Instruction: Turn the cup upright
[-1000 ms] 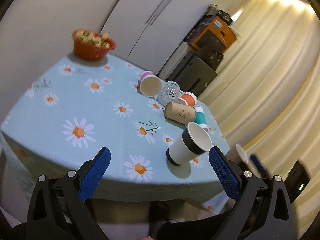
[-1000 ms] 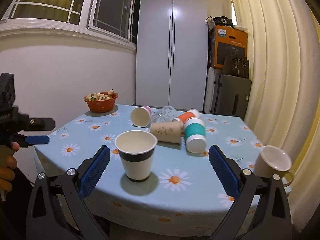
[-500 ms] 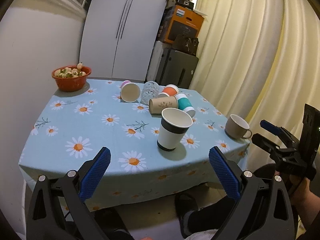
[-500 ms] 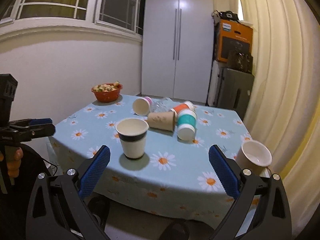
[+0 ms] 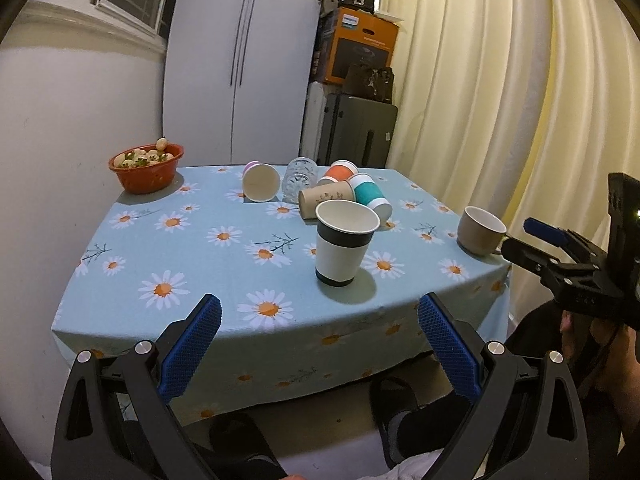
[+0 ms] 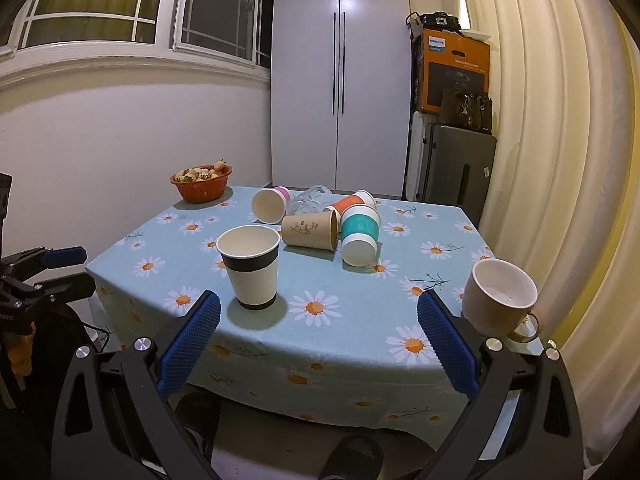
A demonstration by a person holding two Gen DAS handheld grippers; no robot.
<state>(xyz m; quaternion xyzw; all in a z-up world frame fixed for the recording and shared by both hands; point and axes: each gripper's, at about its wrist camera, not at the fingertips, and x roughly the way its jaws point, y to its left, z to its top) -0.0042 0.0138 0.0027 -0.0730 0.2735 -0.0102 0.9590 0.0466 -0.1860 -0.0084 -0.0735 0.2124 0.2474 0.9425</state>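
- Black-banded paper cup [image 5: 345, 249] stands upright on the counter [image 5: 192, 264].
- Left claw [image 5: 319, 334] gapes wide, empty.
- Right claw [image 6: 319, 334] wide too, holding nothing.

It was a lived-in home room, likely a dining corner. A bench [image 6: 448, 216] under a daisy-print cloth stood by a white wardrobe [image 6: 340, 76], cream curtains [image 6: 552, 128], a window [image 6: 120, 8], and a suitcase [image 6: 456, 168] stacked with a cardboard box [image 6: 456, 68].
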